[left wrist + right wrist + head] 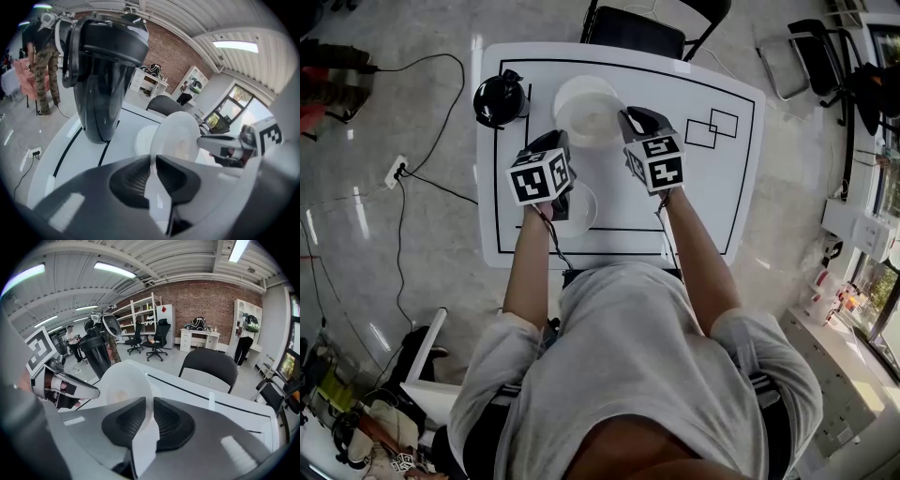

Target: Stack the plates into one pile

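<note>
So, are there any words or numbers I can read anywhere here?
No words or numbers can be read.
Left gripper cube, right gripper cube: black-and-white square patterns, not letters.
The plate and black jug: no print visible.

Your table (712, 197) is white, with a black line (741, 169) drawn as one large rectangle just inside its edges. Two small overlapping black outlines (711, 128) sit toward its far right. At the far left a dark jug (499, 99) stands upright, its base on the left stroke of that line. Right of the jug, at the far middle, a white plate (142, 140) lies flat on the top. Nearer to you, a second white plate (584, 208) seems to rest flat on the top too, though it is partly covered from above.
</note>
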Demonstrator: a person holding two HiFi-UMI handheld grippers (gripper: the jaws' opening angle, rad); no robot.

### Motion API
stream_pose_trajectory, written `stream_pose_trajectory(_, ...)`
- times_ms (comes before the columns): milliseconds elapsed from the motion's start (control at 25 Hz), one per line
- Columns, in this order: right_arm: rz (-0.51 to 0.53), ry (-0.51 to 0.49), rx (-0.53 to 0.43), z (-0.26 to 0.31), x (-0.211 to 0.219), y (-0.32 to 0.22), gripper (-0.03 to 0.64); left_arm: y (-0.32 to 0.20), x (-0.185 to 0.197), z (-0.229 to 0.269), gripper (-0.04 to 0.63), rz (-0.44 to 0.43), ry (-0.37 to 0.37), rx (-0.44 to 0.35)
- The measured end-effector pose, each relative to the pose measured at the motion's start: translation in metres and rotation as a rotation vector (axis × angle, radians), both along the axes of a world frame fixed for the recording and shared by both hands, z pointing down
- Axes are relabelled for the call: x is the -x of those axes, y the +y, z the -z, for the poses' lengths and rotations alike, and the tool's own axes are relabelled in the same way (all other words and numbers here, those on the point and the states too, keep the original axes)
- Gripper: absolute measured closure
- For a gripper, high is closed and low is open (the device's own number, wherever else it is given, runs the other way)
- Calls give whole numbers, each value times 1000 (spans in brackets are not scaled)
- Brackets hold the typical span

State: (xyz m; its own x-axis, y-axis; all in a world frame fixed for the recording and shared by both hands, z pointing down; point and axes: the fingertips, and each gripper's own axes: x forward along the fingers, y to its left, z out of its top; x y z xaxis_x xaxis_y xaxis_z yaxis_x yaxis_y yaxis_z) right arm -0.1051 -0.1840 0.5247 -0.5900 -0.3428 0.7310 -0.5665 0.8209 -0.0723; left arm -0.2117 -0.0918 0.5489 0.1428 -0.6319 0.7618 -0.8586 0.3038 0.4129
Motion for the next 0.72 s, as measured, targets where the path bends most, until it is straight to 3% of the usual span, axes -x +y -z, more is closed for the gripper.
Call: stream_pose_trajectory(720, -3, 22, 51, -35, 18, -24, 557, -17, 14, -25, 558, 16, 18, 26)
